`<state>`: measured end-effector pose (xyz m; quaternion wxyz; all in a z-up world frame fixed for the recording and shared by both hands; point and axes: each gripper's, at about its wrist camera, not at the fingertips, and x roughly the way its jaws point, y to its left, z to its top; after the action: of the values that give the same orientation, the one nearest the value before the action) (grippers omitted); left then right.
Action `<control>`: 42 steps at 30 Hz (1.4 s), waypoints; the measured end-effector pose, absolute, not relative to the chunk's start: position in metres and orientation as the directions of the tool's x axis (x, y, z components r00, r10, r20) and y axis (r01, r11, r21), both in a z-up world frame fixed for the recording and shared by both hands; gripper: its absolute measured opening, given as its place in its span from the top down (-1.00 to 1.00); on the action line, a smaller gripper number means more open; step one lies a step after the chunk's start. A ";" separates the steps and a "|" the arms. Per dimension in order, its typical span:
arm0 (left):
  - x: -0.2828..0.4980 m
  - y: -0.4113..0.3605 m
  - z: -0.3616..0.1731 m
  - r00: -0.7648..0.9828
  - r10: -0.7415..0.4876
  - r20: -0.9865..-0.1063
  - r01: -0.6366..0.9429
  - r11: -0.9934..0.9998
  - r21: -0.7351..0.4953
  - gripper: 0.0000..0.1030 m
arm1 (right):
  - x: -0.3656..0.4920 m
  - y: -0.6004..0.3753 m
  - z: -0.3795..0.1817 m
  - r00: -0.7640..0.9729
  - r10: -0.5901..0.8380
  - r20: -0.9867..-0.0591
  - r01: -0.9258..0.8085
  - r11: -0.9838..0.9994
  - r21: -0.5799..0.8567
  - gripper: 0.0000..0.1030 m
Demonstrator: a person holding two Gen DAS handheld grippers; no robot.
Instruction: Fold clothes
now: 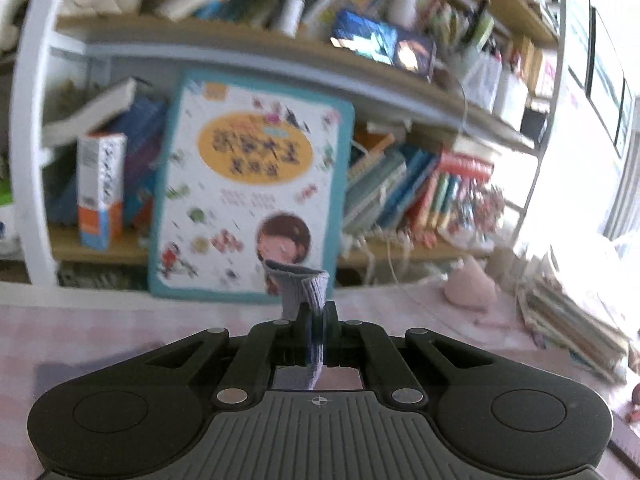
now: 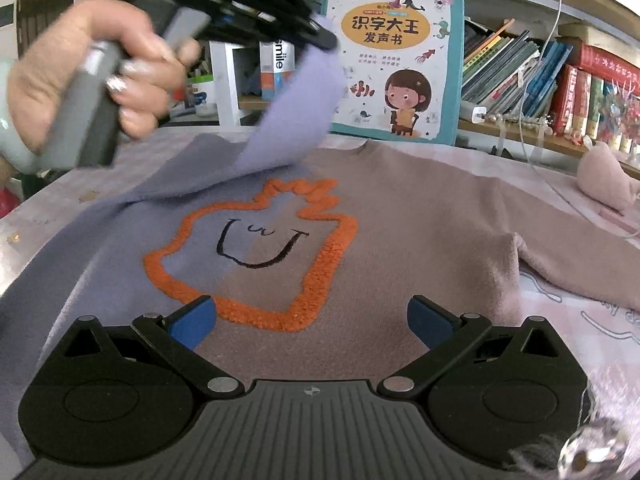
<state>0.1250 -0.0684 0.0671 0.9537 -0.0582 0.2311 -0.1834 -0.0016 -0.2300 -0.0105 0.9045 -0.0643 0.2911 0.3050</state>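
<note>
The left gripper (image 1: 316, 316) is closed on the lilac sleeve (image 2: 296, 112) of the sweater (image 2: 400, 216) and holds its ribbed cuff (image 1: 302, 284) up above the table (image 2: 568, 316). The right gripper (image 2: 312, 320) has its blue pads (image 2: 192, 320) wide apart, empty, low over the sweater's front. The sweater lies flat on the table, half lilac and half pink, with an orange outline (image 2: 256, 252) in the middle. A picture book (image 2: 394, 60) stands behind it.
</note>
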 end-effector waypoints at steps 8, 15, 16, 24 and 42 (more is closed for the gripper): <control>0.130 -0.102 0.046 0.770 -0.408 -0.491 0.384 0.910 -0.154 0.67 | -0.001 -0.231 -0.010 0.638 0.522 -0.566 -0.590 0.804 0.077 -0.99; 0.099 -0.089 0.048 0.774 -0.394 -0.496 0.408 0.909 -0.084 -0.40 | -0.001 -0.231 -0.011 0.640 0.514 -0.571 -0.585 0.808 0.072 -0.99; 0.094 -0.084 0.048 0.779 -0.380 -0.498 0.401 0.914 -0.069 -0.42 | -0.001 -0.230 -0.011 0.641 0.512 -0.572 -0.584 0.809 0.069 -0.99; 0.048 -0.039 0.042 0.818 -0.248 -0.520 0.320 0.946 0.051 -0.51 | -0.003 -0.227 -0.012 0.659 0.481 -0.579 -0.572 0.820 0.031 -0.99; 0.002 0.060 -0.002 0.790 -0.025 -0.613 0.079 0.995 0.062 -0.56 | 0.009 -0.255 -0.009 0.721 0.378 -0.580 -0.411 0.908 0.080 -0.98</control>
<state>0.0015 0.0603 -0.0016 0.9450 0.0422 0.3231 -0.0276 0.0086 -0.2554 -0.0095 0.9273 -0.0271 0.3067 0.2127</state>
